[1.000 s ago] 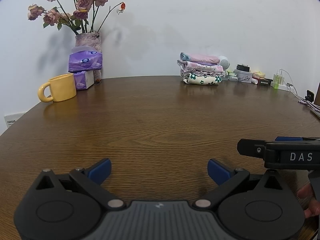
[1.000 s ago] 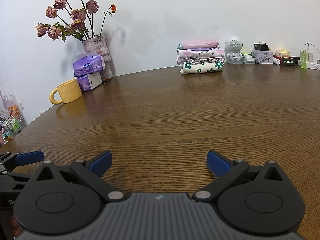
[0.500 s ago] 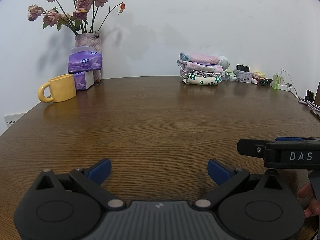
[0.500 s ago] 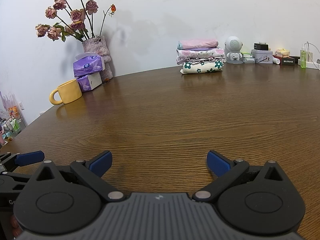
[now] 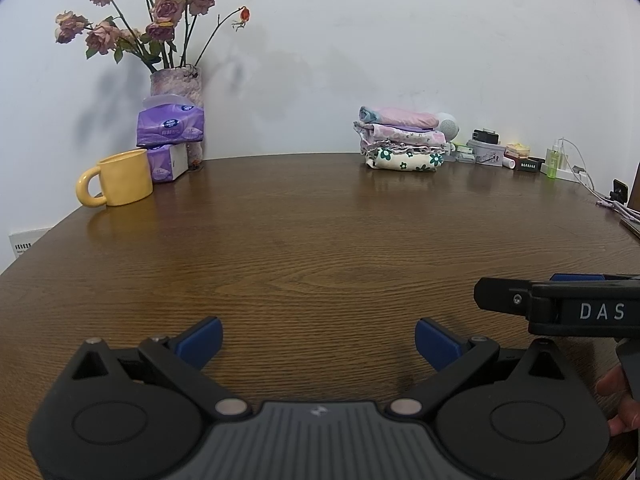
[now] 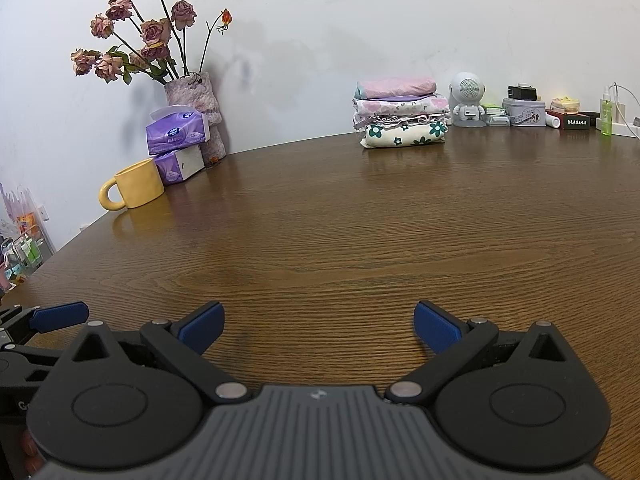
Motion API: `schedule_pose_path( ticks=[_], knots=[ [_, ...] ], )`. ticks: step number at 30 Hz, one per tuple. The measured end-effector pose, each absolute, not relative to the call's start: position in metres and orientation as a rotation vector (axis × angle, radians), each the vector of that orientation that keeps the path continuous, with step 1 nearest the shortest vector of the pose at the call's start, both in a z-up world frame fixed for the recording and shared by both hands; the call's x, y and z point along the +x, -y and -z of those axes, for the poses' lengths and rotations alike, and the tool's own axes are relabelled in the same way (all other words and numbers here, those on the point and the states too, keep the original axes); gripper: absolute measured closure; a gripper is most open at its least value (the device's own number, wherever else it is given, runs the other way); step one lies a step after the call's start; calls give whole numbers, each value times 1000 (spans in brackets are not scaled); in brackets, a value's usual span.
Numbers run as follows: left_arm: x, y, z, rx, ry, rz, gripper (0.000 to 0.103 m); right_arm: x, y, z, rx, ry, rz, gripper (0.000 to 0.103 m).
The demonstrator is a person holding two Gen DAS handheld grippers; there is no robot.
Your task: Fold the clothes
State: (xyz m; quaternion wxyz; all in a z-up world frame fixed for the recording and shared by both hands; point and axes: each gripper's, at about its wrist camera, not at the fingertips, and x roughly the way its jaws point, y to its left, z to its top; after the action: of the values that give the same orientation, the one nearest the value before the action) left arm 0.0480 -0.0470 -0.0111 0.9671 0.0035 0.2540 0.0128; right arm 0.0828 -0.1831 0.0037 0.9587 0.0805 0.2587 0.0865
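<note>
You hold the left gripper point(image 5: 318, 338) and the right gripper point(image 6: 318, 326) low over the near edge of the brown wooden table point(image 6: 360, 240), side by side, and both have their blue fingers spread wide with nothing between them. The stack of folded clothes point(image 6: 400, 114) lies at the far edge of the table against the white wall, well apart from both grippers. At the far left edge stand a yellow mug point(image 5: 120, 182), two purple tissue packs point(image 5: 170, 126) and a vase of dried roses point(image 5: 176, 80).
</note>
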Motion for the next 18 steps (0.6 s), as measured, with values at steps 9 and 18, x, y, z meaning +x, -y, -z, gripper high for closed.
schedule_pose_path(
  ticks=[9,18],
  knots=[
    [47,48,11,9,-512,-28,0,82,183,-4,165,-526,-176,0],
    [47,49,10,11,-511,-27,0,83,185,-4,167,-527,-177,0]
  ],
)
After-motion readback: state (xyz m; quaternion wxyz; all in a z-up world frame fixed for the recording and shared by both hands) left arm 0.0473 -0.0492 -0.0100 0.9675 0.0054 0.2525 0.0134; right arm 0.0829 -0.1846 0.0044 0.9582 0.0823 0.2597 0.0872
